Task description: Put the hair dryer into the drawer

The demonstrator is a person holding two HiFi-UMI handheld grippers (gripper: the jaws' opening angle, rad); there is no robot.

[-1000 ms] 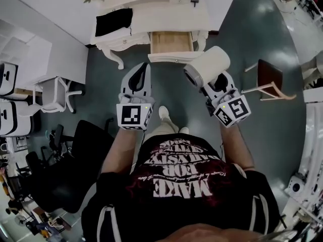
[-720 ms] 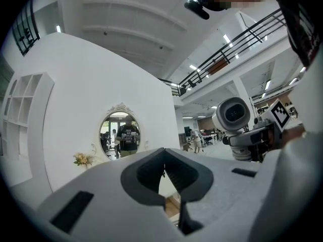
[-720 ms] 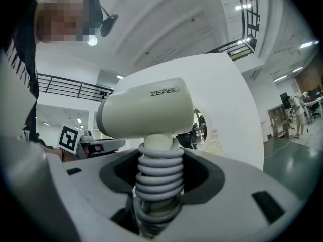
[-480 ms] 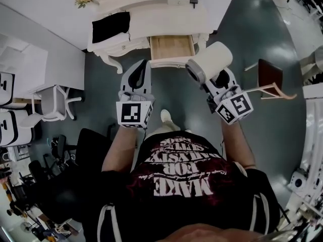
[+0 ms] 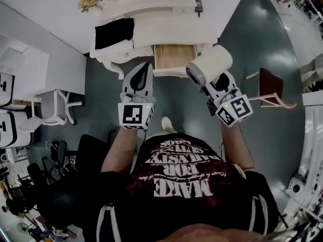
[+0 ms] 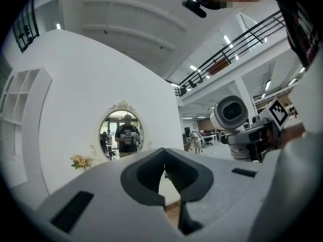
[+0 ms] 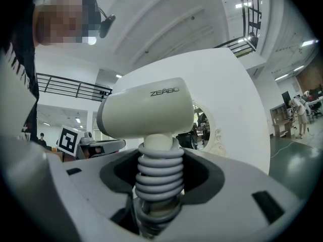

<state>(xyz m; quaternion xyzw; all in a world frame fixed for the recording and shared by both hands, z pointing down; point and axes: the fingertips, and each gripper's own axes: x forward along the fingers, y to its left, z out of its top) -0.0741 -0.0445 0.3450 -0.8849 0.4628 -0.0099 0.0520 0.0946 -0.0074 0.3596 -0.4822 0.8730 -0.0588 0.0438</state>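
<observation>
Head view: the person stands facing the white carved vanity table (image 5: 166, 26), whose pale wooden drawer (image 5: 174, 56) is pulled open and looks empty. The right claw (image 5: 216, 84) is clamped on the grey ribbed handle of the cream-white hair dryer (image 5: 209, 65). The right gripper view confirms this: both pads press on the ribs, and the barrel sits above the jaws. The dryer hangs in the air over the dark floor (image 5: 262, 29), just right of the drawer front and short of it, not inside. The left claw (image 5: 145, 68) has its jaws closed tip to tip with nothing between them, and sits near the drawer's left corner.

Step, as I judge it: transport. The dryer is in hand and placement is not yet done. The next move calls for bringing the right claw left and forward over the open drawer. Then lower or tip the dryer so the barrel fits between the walls, and let go. Watch the barrel against the drawer front.
</observation>
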